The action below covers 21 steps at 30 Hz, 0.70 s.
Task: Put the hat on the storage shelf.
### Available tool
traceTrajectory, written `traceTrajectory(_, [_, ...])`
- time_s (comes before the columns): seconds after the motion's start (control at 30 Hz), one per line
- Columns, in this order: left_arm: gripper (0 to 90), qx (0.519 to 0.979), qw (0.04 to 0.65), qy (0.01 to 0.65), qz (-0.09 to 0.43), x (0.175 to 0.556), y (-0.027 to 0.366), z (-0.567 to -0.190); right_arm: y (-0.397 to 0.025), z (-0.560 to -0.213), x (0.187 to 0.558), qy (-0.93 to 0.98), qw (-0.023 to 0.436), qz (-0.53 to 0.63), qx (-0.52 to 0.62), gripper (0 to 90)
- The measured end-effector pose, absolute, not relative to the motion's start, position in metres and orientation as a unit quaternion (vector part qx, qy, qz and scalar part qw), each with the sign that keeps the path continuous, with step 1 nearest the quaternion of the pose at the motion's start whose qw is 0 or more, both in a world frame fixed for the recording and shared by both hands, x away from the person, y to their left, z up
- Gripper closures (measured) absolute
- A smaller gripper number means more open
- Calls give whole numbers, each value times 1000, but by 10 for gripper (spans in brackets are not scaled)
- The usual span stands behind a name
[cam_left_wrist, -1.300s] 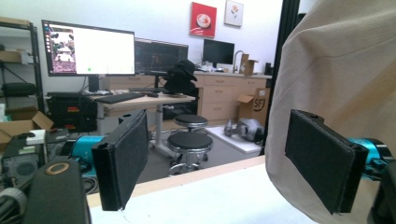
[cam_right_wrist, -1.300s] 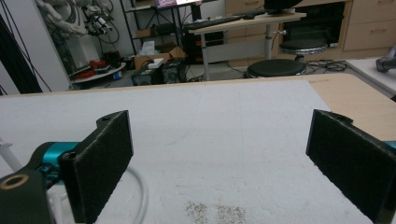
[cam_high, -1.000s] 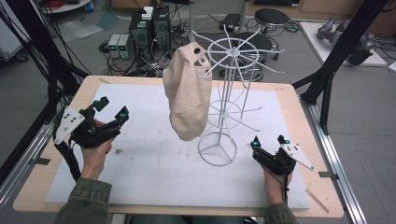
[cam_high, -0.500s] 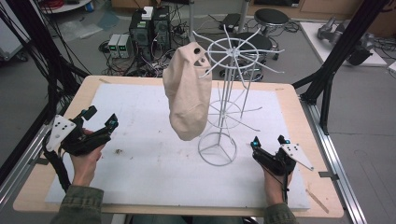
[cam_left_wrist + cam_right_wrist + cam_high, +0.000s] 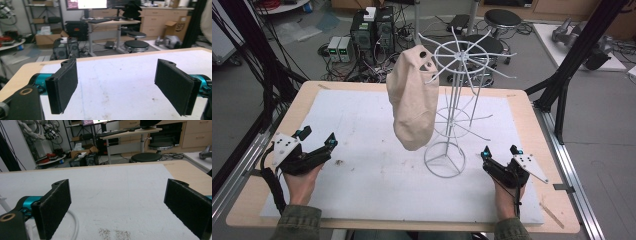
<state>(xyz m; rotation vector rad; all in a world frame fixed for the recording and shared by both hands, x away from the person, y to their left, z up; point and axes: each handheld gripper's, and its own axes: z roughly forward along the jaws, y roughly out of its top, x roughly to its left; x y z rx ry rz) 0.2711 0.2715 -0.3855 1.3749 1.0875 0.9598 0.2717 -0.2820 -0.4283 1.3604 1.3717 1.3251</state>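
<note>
A beige fabric cap (image 5: 412, 105) hangs from an arm of a white wire rack (image 5: 461, 56), whose round base (image 5: 444, 161) stands on the white mat. My left gripper (image 5: 318, 136) rests low at the table's left, well apart from the cap, open with nothing between its pads (image 5: 64, 87). To the right of the rack's base my right gripper (image 5: 499, 150) is also open and holds nothing. In the right gripper view the pads (image 5: 53, 207) stand wide apart over bare mat, with a curve of the rack's base (image 5: 74, 226) at lower left.
A white mat (image 5: 362, 120) covers most of the wooden table (image 5: 522, 102); small brown crumbs (image 5: 337, 162) lie by the left gripper. Black frame posts (image 5: 562, 85) stand at the table's right and left. Beyond the far edge are stools, computers and cables on the floor.
My left gripper has moved left and back toward the table's front edge, still open. The right gripper, cap and rack have not moved.
</note>
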Motion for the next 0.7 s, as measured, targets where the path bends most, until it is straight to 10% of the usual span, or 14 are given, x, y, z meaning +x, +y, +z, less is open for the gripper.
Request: traceTrajectory(0.7, [193, 523, 525, 502, 445, 251, 294, -406, -281, -428, 270, 540, 383, 524, 535, 61])
